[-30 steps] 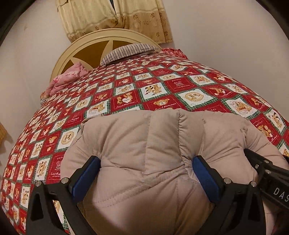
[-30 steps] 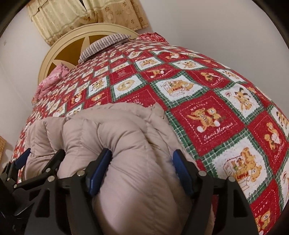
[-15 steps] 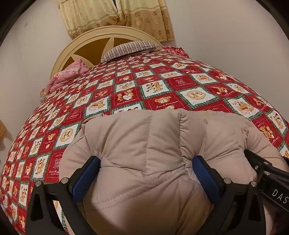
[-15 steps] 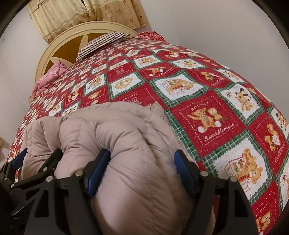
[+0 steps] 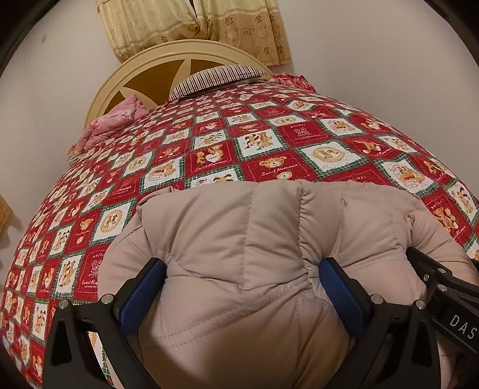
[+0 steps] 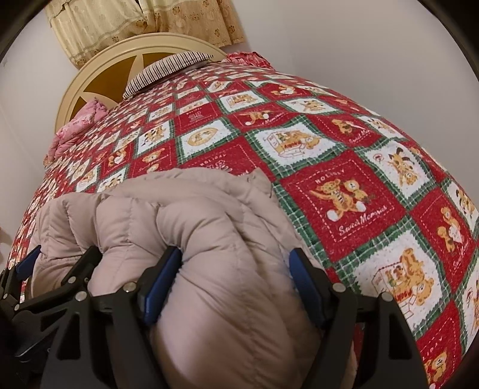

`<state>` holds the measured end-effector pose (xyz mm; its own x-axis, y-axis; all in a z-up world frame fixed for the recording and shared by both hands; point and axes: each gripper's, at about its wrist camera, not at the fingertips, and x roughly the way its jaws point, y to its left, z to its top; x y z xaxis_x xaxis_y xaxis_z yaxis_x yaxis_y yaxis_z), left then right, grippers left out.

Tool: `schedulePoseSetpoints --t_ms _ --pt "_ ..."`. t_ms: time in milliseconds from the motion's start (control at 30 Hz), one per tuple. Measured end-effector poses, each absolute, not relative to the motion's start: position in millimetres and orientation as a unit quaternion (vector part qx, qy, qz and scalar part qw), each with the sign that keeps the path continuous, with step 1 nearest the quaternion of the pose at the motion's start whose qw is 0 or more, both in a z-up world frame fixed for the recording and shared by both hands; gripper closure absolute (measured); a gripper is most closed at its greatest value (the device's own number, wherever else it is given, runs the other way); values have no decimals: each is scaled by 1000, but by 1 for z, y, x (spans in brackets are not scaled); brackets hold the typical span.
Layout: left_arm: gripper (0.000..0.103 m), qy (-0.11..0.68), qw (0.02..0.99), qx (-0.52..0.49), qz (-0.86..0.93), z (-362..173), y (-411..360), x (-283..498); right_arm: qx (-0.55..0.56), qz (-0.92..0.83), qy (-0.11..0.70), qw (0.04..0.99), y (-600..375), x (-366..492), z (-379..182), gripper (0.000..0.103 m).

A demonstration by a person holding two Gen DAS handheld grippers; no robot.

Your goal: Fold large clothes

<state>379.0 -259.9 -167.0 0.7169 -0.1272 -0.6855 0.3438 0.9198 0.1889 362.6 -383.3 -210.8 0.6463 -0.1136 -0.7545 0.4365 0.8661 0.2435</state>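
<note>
Nothing has shifted since the earlier frames: both grippers stay clamped on the jacket.
Left gripper (image 5: 242, 294) and right gripper (image 6: 232, 282) each pinch a puffy fold of the beige jacket (image 5: 269, 239); its bulk lies ahead, long axis running across both, on the quilt (image 5: 209, 149).

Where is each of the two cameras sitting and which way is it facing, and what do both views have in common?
Left wrist view: sits on the left gripper, angled down the bed toward the cream arched headboard; its blue-padded fingers squeeze the beige puffy quilted jacket; the right gripper's black frame shows at the right edge.
Right wrist view: sits on the right gripper, facing the same way, clamped on the jacket's right end; the left gripper shows lower left.
Shared: jacket, red teddy-bear patchwork bedspread, headboard, striped pillow, pink bundle, yellow curtain.
</note>
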Motion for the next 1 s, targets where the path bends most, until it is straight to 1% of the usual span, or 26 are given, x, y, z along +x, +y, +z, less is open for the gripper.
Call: schedulePoseSetpoints --t_ms 567,667,733,800,833,867,900,1000 --pt "1 357 913 155 -125 -169 -258 380 209 -153 395 882 -386 367 -214 25" --pt "1 369 906 148 -144 -162 -253 379 215 -141 397 881 -387 367 -213 23" --pt "1 372 901 130 -181 -147 -235 366 226 -111 407 878 -394 367 -209 22" --pt "1 359 902 102 -216 -131 -206 349 248 -71 405 877 -405 356 -199 19" --pt "1 350 905 89 -226 -125 -189 339 260 -56 396 879 -410 348 -194 13" --pt "1 342 907 80 -231 -122 -173 332 269 -45 383 883 -414 339 -188 5" --pt "1 342 908 70 -231 -125 -154 326 267 -47 367 890 -420 327 -181 2" --pt "1 370 895 26 -247 -142 -122 324 231 -54 360 902 -428 310 -177 1"
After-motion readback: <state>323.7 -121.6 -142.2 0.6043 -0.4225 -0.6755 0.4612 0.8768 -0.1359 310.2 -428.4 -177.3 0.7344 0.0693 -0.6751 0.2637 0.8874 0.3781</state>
